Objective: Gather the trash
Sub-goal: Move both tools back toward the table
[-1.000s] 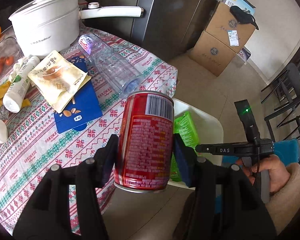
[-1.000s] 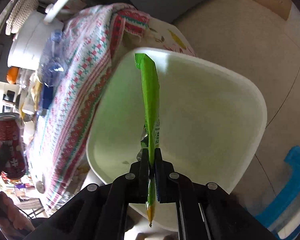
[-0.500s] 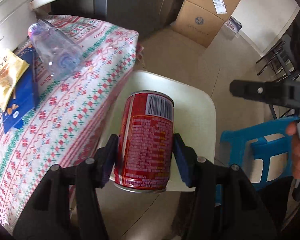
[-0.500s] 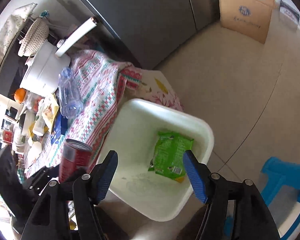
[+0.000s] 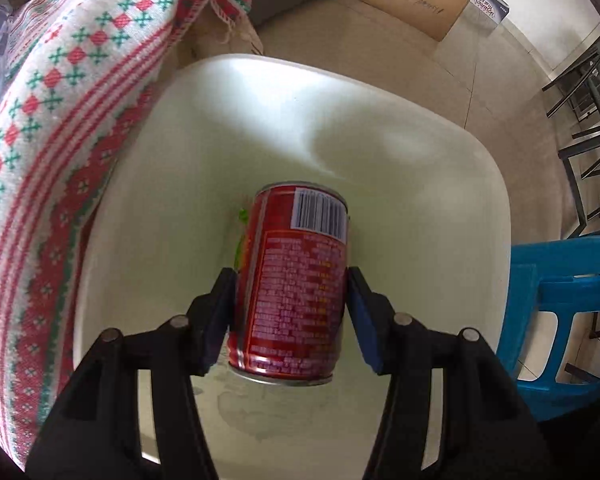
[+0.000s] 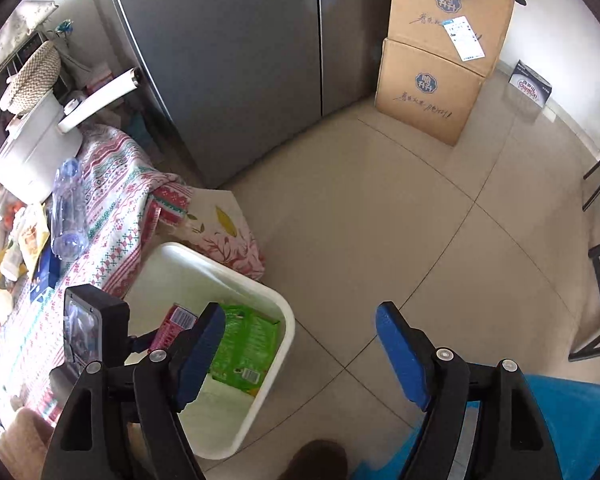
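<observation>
Inside bin rim (image 5: pixel 496 184), left tongs (image 5: pixel 292 284) gripping can (image 5: pixel 296 280), walls well apart.

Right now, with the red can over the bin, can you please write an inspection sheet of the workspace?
Surface: table under a red, green and white patterned tablecloth.
Job's things: red metal can above the white plastic bin; green snack wrapper lies inside the bin.
Clutter: clear plastic bottle, white electric pot and packets on the table.
Grippers: left gripper has its jaws closed on the can; right gripper has empty jaws, opening.
Cables: nothing seen.
Surroundings: grey fridge, two stacked cardboard boxes, blue plastic stool, tiled floor.
</observation>
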A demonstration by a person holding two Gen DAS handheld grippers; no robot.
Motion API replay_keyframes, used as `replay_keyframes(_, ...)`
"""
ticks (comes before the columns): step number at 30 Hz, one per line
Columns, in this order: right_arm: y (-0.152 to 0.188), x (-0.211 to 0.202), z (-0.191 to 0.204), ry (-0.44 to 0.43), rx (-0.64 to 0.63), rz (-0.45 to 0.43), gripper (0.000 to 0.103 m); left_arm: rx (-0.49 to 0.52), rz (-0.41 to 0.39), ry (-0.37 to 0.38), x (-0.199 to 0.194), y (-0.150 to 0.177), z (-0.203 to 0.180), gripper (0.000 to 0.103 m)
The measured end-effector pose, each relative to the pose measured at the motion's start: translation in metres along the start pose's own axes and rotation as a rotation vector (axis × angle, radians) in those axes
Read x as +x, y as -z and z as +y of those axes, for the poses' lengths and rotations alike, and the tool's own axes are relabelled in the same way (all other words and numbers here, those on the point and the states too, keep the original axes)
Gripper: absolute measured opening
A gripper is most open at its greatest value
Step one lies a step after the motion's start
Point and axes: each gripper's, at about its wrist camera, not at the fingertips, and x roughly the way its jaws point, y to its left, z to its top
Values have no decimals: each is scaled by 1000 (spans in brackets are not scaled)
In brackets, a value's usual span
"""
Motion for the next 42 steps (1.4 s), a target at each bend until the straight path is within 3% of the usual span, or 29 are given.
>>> replay_keyframes(8,-3,-4,-12,5,33,-10,81,-6,-29,-3,-14,5,2,58)
replay_keyframes(15,-1,-10,-6,10,6,-25,82,-20,-91,24,-59,16,11,73)
replay_keyframes(27,3,-21,17,6,-52,-54,83,-55,-205,9,-123,27,48,86)
replay_keyframes(35,9,-23,63,-6,-173,-68,83,-129,-265,-68,-163,49,98,95)
replay_keyframes(42,25,-22,122,-65,-330,-80,83,-247,-288,-139,-190,92,161,97)
